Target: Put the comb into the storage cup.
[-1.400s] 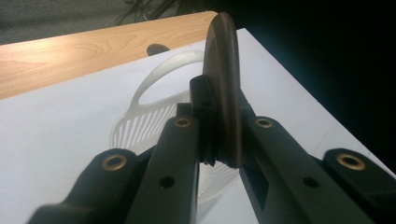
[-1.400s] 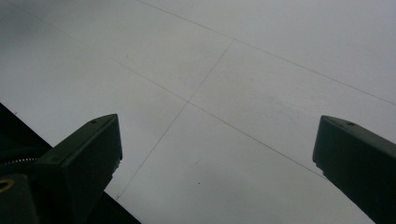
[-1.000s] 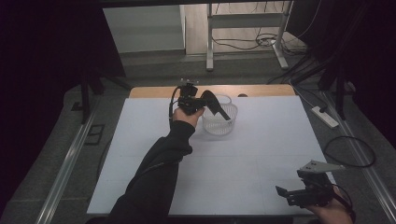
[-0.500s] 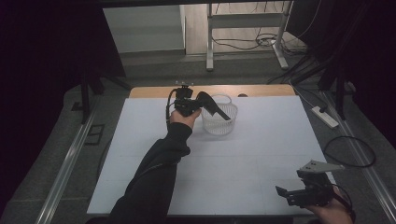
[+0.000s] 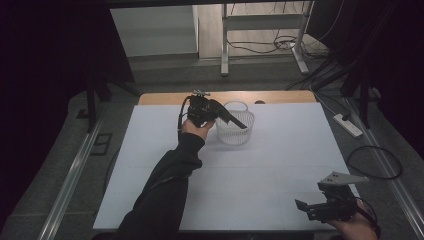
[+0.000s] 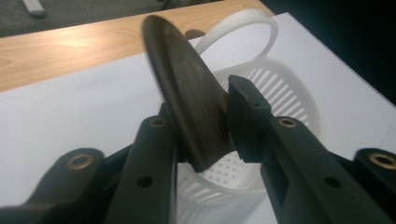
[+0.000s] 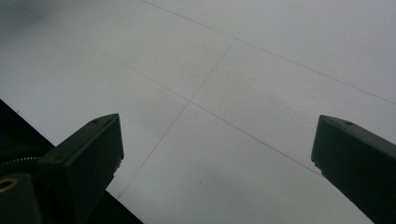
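Left gripper (image 5: 235, 121) hovers over the white slotted basket (image 5: 235, 131) at the table's far edge; jaws have just been opening, and the dark flat oval piece (image 6: 191, 98) stands between them, leaning on one pad, gap at the other. Right gripper (image 5: 306, 209), near right corner of the white table (image 5: 280, 165), jaws wide, nothing between.

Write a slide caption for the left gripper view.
Left gripper, jaws just opening, with dark flat piece between them, above white slotted basket.
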A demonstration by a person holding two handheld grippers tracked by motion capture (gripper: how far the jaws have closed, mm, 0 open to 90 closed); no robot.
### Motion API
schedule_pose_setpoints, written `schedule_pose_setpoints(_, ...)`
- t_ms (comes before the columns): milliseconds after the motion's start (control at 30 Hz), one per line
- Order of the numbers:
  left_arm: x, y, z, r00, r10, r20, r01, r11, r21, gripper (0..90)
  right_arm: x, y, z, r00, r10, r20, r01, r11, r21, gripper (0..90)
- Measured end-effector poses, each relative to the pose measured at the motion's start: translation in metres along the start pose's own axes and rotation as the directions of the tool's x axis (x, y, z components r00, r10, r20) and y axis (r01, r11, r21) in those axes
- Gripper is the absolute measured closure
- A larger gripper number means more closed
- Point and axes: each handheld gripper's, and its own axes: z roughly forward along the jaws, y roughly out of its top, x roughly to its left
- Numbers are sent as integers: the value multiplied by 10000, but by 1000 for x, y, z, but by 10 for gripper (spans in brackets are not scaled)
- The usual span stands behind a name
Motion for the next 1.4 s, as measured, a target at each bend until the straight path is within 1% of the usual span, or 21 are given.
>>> schedule_pose_setpoints(133, -2, -1, 1, 9976, 530, -455, -523, 9985, 174, 655, 0, 0, 0, 10000, 18, -6, -18, 10000, 12, 28)
schedule_pose_setpoints(267, -3, -2, 3, 9937, 849, -728, -830, 9961, 290, 592, 0, 0, 0, 10000, -38, 0, 38, 10000, 23, 29)
schedule_pose_setpoints(433, -3, -5, 5, 9920, 891, -891, -860, 9956, 375, 521, 0, 0, 0, 10000, -33, -4, 33, 10000, 13, 30)
schedule_pose_setpoints(667, 1, -10, 7, 9938, 769, -797, -725, 9957, 576, 416, 0, 0, 0, 10000, -38, -4, 38, 10000, 18, 31)
schedule_pose_setpoints(800, 2, -12, 6, 9942, 730, -793, -690, 9962, 528, 363, 0, 0, 0, 10000, -33, 2, 33, 10000, 14, 31)
schedule_pose_setpoints(867, 3, -12, 6, 9945, 737, -749, -696, 9960, 552, 347, 0, 0, 0, 10000, -36, 8, 36, 10000, 13, 31)
schedule_pose_setpoints(1200, 5, -14, 5, 9932, 844, -806, -788, 9944, 706, 261, 0, 0, 0, 10000, -22, 28, 22, 10000, 3, 31)
schedule_pose_setpoints(1400, 4, -15, 5, 9914, 1016, -825, -948, 9921, 821, 216, 0, 0, 0, 10000, -29, 28, 29, 10000, 7, 31)
